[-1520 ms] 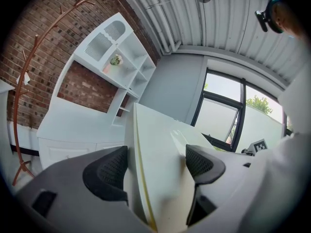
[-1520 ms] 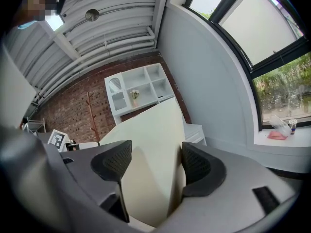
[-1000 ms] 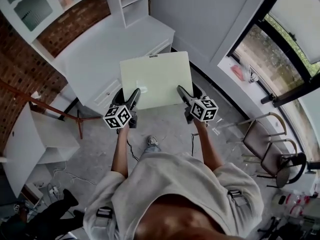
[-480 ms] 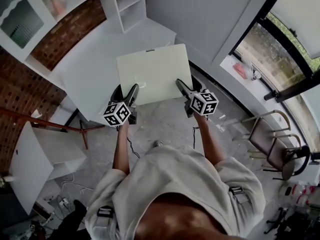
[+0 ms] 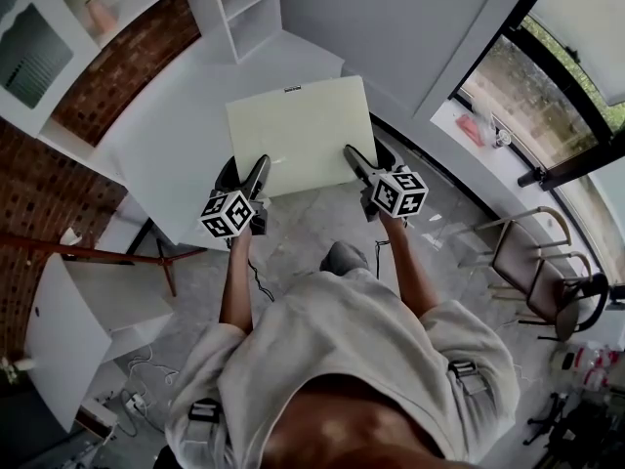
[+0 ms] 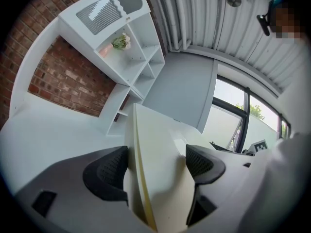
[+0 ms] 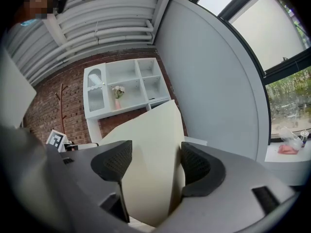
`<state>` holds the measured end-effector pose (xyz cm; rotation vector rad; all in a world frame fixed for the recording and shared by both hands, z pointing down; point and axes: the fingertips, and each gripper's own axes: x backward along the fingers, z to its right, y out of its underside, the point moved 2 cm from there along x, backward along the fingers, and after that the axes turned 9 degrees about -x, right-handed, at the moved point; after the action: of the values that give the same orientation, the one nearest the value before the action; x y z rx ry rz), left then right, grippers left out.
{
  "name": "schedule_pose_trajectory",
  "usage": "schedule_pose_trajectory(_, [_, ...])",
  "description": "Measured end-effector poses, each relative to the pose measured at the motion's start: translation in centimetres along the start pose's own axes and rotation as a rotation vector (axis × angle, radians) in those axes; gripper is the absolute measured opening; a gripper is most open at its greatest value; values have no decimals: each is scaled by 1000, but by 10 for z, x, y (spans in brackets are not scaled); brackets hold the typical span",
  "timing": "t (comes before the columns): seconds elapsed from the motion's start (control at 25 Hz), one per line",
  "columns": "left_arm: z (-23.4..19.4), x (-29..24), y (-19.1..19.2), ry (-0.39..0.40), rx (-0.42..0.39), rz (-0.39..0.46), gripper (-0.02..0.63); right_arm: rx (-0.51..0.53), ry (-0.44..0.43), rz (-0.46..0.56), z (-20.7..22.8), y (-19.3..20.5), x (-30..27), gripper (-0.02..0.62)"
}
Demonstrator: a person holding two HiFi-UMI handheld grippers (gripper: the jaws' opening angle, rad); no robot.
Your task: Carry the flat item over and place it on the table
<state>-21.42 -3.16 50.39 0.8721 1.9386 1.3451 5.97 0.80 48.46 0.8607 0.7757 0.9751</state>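
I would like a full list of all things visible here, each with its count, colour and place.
flat cream board: one, pale cream, held above the table's edge
white table: one, white, under the board
white shelf unit: one, white, behind the table
brick wall: one, red-brown, left
metal-framed chairs: two, it seems, right, on the floor
left gripper: one, dark grey, shut on the board
right gripper: one, dark grey, shut on the board

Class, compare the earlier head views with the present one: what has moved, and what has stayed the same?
The cream board has travelled forward with the walking person and now hangs further over the white table, past its near edge. Nothing was let go or newly taken. The left gripper and right gripper stay clamped on the board's near edge.
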Motion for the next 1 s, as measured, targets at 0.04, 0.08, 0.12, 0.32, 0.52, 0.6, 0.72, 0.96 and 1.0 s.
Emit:
schedule_pose_trajectory(0.04, [-2, -3, -1, 2, -1, 0, 381, -1, 1, 1, 1, -1, -3, 331])
schedule_pose_trajectory(0.08, [-3, -6, -2, 3, -2, -1, 382, -2, 1, 2, 2, -2, -5, 331])
schedule_pose_trajectory(0.12, [-5, -9, -3, 3, -3, -1, 381, -3, 2, 3, 3, -3, -8, 331])
schedule_pose_trajectory(0.32, [-12, -31, -5, -3, -8, -3, 382, -6, -5, 3, 17, -9, -28, 330])
schedule_pose_trajectory(0.52, [-27, -57, -7, -28, -14, -15, 382, -18, -30, -8, 35, -14, -63, 328])
schedule_pose_trajectory(0.6, [-37, -71, -9, -39, -16, -18, 382, -21, -40, -14, 42, -17, -81, 328])
schedule_pose_trajectory(0.72, [-50, -94, -15, -56, -17, -23, 382, -26, -52, -22, 54, -25, -108, 327])
schedule_pose_trajectory(0.96, [-65, -157, -33, -82, -17, -27, 382, -34, -69, -38, 90, -56, -164, 327])
schedule_pose_trajectory(1.0, [-68, -168, -36, -87, -17, -26, 382, -34, -72, -41, 96, -63, -173, 327])
